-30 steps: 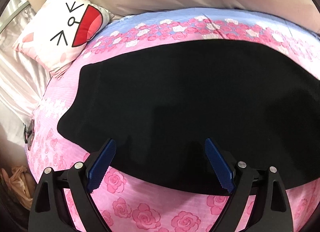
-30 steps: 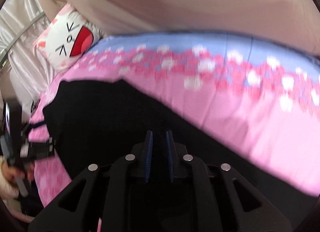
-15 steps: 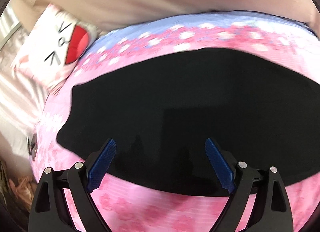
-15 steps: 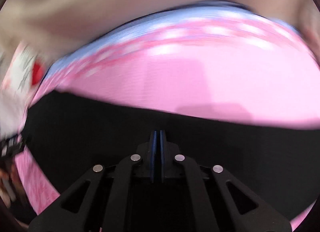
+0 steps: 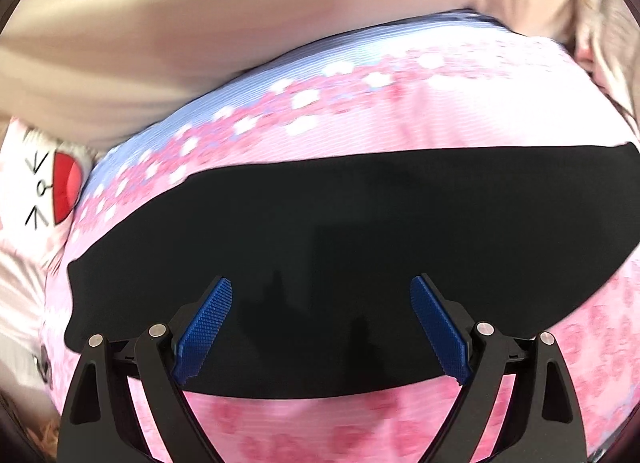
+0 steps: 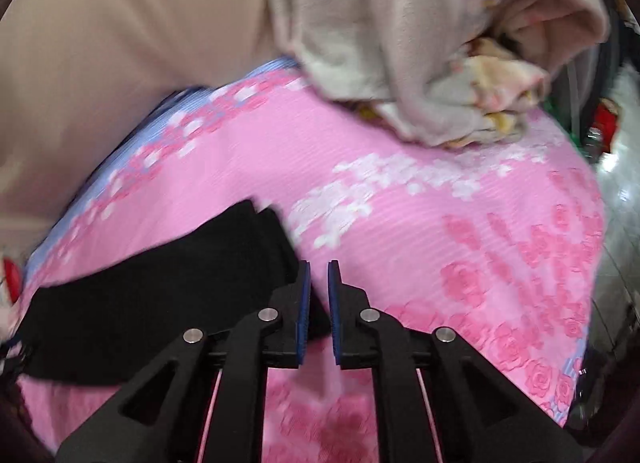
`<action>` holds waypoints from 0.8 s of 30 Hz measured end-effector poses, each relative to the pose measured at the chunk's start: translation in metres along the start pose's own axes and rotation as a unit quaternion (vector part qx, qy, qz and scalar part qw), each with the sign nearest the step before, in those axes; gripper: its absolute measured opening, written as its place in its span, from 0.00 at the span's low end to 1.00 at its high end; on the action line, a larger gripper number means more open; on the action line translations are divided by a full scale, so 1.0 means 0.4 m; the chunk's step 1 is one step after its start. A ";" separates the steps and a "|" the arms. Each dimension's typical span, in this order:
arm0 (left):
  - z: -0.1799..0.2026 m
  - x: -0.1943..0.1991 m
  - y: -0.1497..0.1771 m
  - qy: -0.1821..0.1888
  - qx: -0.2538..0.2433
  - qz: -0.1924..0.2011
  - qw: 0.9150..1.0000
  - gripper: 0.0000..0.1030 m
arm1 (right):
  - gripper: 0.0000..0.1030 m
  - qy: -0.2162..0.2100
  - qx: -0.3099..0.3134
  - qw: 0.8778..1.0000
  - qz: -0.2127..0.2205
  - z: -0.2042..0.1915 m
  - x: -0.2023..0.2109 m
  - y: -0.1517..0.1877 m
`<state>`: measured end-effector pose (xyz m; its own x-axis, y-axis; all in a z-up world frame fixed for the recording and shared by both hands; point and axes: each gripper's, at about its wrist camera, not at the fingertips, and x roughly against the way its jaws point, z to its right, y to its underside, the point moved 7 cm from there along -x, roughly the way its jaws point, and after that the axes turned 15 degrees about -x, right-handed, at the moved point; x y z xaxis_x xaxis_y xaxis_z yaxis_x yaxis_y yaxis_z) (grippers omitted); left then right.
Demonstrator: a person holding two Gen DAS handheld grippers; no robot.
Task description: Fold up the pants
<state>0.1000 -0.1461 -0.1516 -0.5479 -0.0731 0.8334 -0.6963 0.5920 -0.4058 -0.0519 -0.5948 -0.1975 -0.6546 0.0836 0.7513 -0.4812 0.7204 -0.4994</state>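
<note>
Black pants [image 5: 340, 243] lie flat as a wide band across a pink rose-print bedspread [image 5: 360, 423]. My left gripper [image 5: 320, 291] hovers over their near edge, open wide, with nothing between its blue pads. In the right wrist view only the right end of the pants [image 6: 160, 295] shows, to the left of my right gripper [image 6: 319, 267]. That gripper's jaws are opening. A narrow gap separates the pads, and only pink bedspread [image 6: 440, 223] shows through it. The left finger overlaps the pants' corner in the picture; I cannot tell whether it touches it.
A white pillow with a cartoon face [image 5: 44, 191] lies at the bed's far left. Beige fabric [image 5: 200, 43] rises behind the bed. A heap of beige and flowered blankets [image 6: 420, 43] sits at the back right. The bed's right edge drops to a shiny floor [image 6: 616, 223].
Both views have swept to the right along the bed. My right gripper has gone from over the middle of the pants to their right end, and its pads have parted slightly. The left stays open.
</note>
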 end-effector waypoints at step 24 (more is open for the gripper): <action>0.201 0.073 -0.083 0.012 -0.037 0.011 0.999 0.87 | 0.15 -0.061 0.065 0.994 -0.062 -0.018 -0.064 0.072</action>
<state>0.0700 -0.2323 -0.1440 -0.5507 -0.0398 0.8338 -0.6478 0.6503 -0.3968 -0.0449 -0.5713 -0.2280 -0.6468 -0.0905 0.7572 -0.6292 0.6243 -0.4629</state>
